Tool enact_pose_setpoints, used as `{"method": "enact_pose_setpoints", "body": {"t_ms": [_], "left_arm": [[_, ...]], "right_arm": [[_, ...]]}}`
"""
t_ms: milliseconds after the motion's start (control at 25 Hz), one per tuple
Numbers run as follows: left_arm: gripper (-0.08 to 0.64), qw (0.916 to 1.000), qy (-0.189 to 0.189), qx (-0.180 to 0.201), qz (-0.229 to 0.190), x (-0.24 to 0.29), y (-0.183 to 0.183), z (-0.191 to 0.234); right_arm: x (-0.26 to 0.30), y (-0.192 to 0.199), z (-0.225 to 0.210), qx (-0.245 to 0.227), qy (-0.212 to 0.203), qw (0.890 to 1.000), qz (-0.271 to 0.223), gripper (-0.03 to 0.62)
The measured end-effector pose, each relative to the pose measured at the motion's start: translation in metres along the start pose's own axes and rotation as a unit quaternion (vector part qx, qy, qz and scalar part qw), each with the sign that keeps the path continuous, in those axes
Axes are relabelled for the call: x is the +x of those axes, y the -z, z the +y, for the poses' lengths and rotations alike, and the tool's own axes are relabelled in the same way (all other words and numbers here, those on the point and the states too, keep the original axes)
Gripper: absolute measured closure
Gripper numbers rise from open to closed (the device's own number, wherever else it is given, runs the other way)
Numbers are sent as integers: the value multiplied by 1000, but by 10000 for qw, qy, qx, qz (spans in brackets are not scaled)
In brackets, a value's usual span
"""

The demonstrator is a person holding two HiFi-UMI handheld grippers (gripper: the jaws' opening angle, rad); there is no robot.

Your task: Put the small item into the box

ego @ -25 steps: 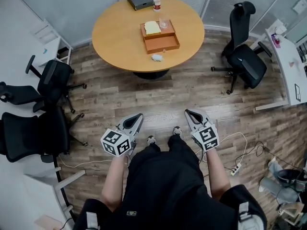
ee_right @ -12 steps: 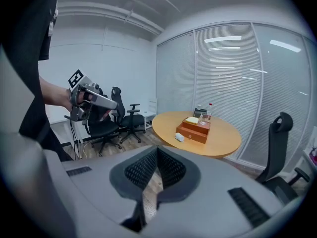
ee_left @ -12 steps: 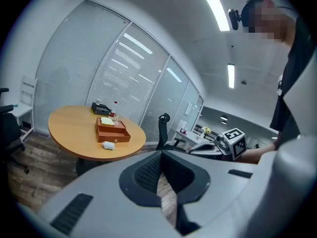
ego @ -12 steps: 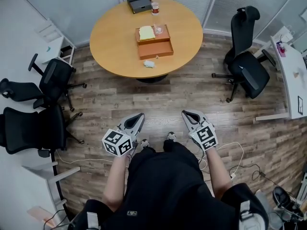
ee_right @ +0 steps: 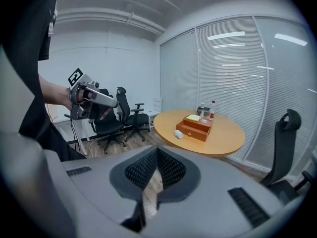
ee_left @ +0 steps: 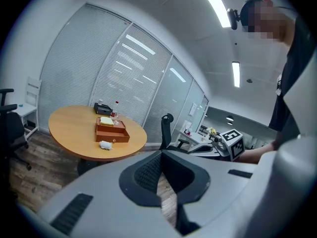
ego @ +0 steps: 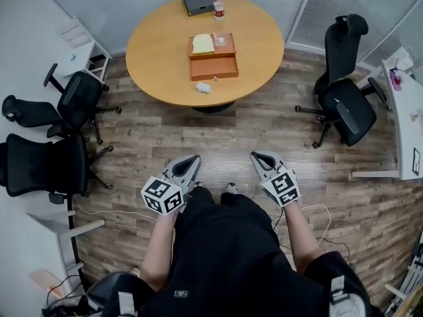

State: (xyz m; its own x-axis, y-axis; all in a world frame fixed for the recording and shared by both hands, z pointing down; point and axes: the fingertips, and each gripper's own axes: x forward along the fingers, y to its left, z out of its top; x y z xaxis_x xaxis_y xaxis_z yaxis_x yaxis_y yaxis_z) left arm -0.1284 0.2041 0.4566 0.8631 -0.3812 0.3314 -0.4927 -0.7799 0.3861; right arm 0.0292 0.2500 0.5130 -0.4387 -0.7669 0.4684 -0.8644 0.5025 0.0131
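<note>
Left gripper: jaws sitting closed on nothing, dark ribbed pads meeting at the tips; grey moulded shell, marker cube at the rear
Right gripper: jaws likewise pressing together, empty; same grey shell and mesh-textured pads
Person: standing well apart from the table, holding both grippers low and pointing forward
Floor: matt wood-grain planks lying between person and table
Chairs: black, mesh-backed, on star bases, standing to the left and right of the table
Table: round, smooth tan top resting on a dark central foot
Item: lying on the table just in front of the box, outside it; white, small, lumpy and soft-looking; its kind is too small to tell
Box: open-topped, reddish-brown wood, rectangular, two compartments; the near one showing empty, the far one holding a yellow pad and a clear glass
Far edge: a red-capped bottle and a black case standing beyond the box
Done: nothing yet, judging by the item lying outside the box and both grippers staying empty
Remaining: walking up to the table, opening one gripper, closing it on the item, lifting, releasing over the box; the empty near compartment is looking the likeliest spot
</note>
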Motion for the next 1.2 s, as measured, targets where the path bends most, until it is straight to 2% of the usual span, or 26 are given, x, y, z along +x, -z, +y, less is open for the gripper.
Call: {"method": "enact_pose_setpoints", "body": {"t_ms": [200, 480, 1200], "left_arm": [[554, 10000, -44, -15, -17, 7, -4, 1], [554, 9999, -71, -141, -6, 16, -8, 25], [554, 9987, 426, -235, 173, 97, -58, 91]], "right_arm": [[3, 3, -8, 10, -58, 10000, 23, 588], [24, 0, -13, 106, -105, 9998, 93, 588], [97, -32, -76, 282, -7, 9990, 343, 588]]}}
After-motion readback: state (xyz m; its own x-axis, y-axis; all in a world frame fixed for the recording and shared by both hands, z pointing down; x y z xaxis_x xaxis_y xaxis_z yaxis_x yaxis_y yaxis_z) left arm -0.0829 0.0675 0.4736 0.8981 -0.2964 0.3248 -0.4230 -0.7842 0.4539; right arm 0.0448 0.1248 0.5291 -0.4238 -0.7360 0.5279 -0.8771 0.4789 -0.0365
